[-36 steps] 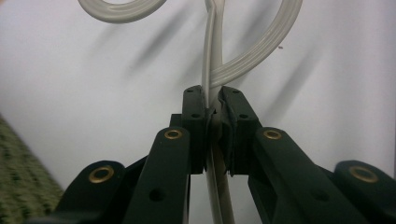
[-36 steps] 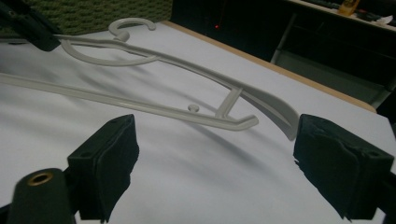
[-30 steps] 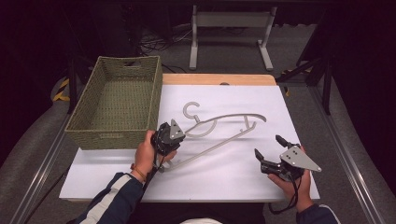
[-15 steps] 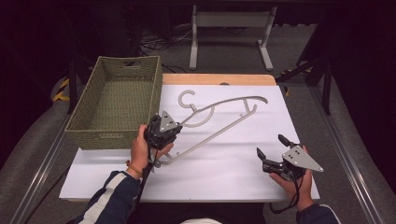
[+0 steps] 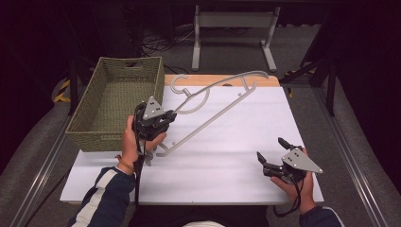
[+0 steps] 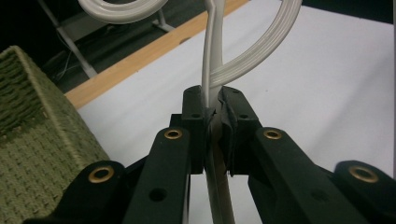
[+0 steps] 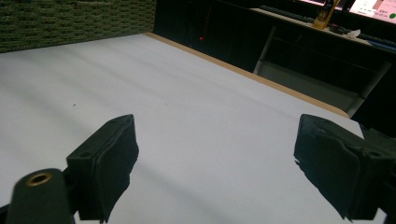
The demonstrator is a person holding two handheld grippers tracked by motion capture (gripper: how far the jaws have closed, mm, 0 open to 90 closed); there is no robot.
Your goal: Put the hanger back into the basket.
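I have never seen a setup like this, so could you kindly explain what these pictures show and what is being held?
A person sits at a white table holding a hand-operated two-jaw gripper in each hand. The high view looks down from above; the two gripper views come from cameras riding on each tool. The left gripper is shut on a pale grey clothes hanger, gripping it near one end, with its hook toward the table's far edge; the left gripper view shows the jaws pinching the plastic. The right gripper is open, holding nothing. A woven green basket sits at the table's left.
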